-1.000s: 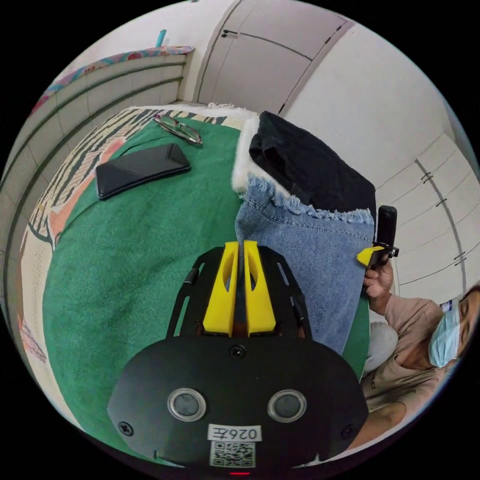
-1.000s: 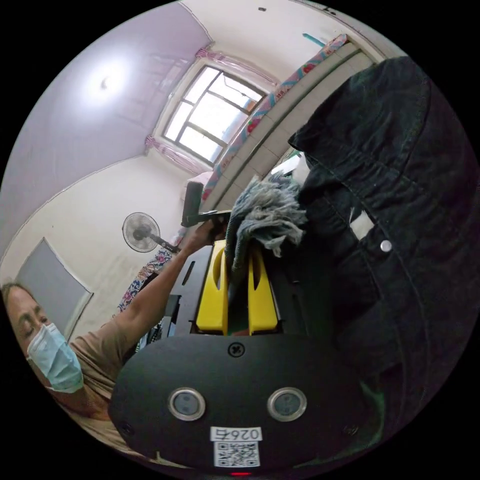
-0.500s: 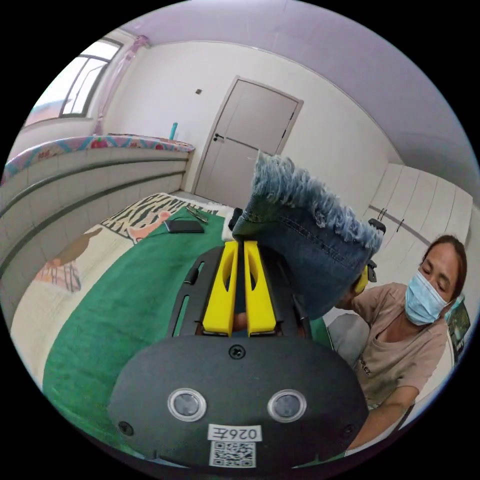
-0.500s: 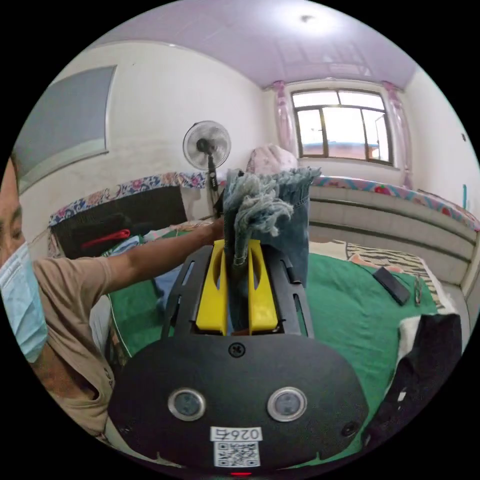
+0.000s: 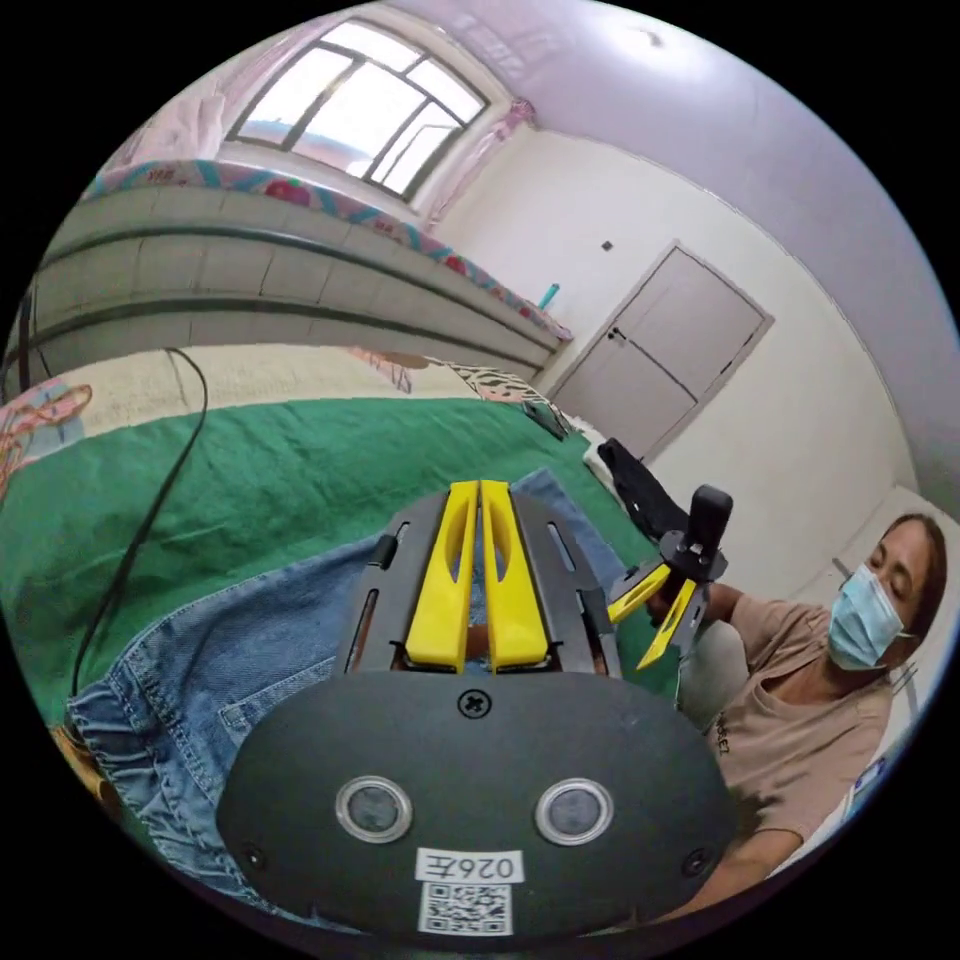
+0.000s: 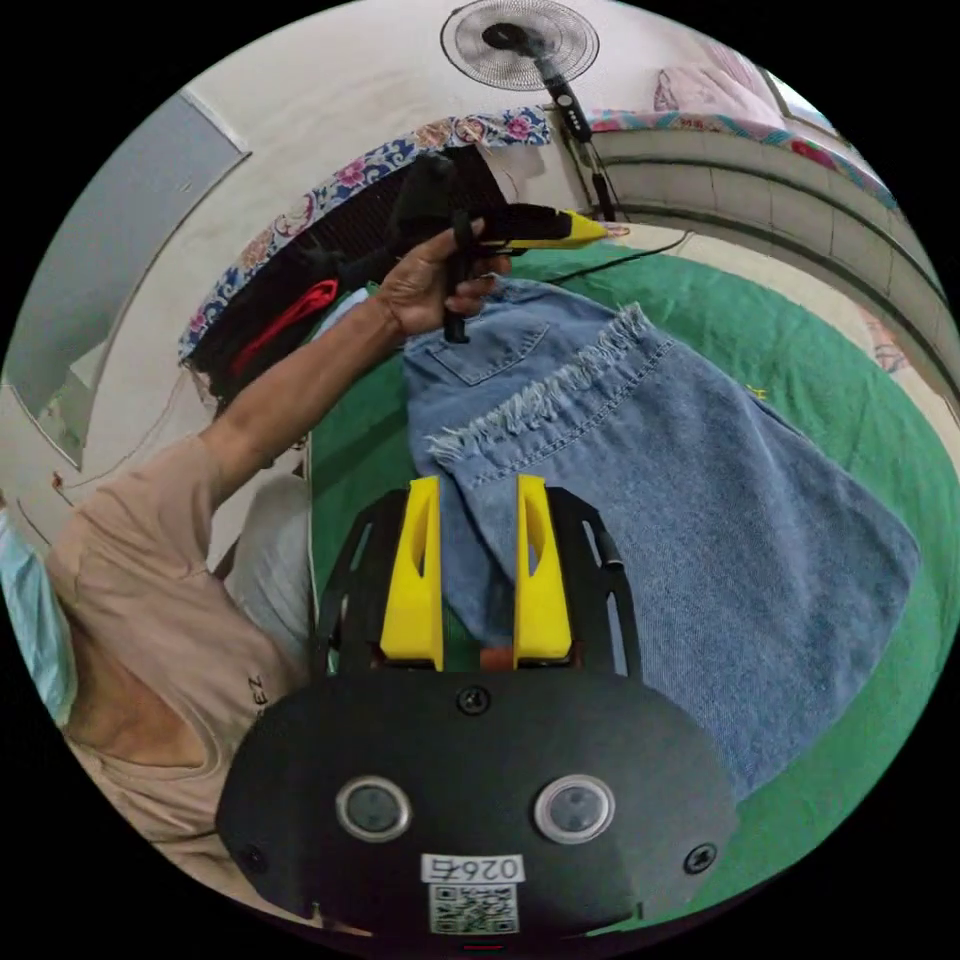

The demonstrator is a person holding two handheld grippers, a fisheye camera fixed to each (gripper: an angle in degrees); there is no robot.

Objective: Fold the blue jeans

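Observation:
The blue jeans (image 6: pixel 660 500) lie folded in half on the green blanket (image 6: pixel 860 380). Their frayed hem (image 6: pixel 540 395) rests just short of the back pocket (image 6: pixel 490 350). My right gripper (image 6: pixel 477 485) stands open, its jaws on either side of a denim edge without pressing it. In the left gripper view it (image 5: pixel 628 642) hangs open above the bed's edge. My left gripper (image 5: pixel 478 490) is shut, hovering over the jeans (image 5: pixel 230 640). In the right gripper view a hand holds it (image 6: pixel 598 232) beyond the waistband, with no cloth seen in it.
A black cable (image 5: pixel 150 500) runs across the blanket (image 5: pixel 300 460). A black garment (image 5: pixel 640 485) lies at the bed's far end, near a phone and glasses. The person sits at the bed's side (image 5: pixel 800 700). A fan (image 6: pixel 520 40) stands by the wall.
Both grippers carried the frayed hem over the bed and laid it down near the waistband. The right gripper has opened and let go; the left no longer holds the denim.

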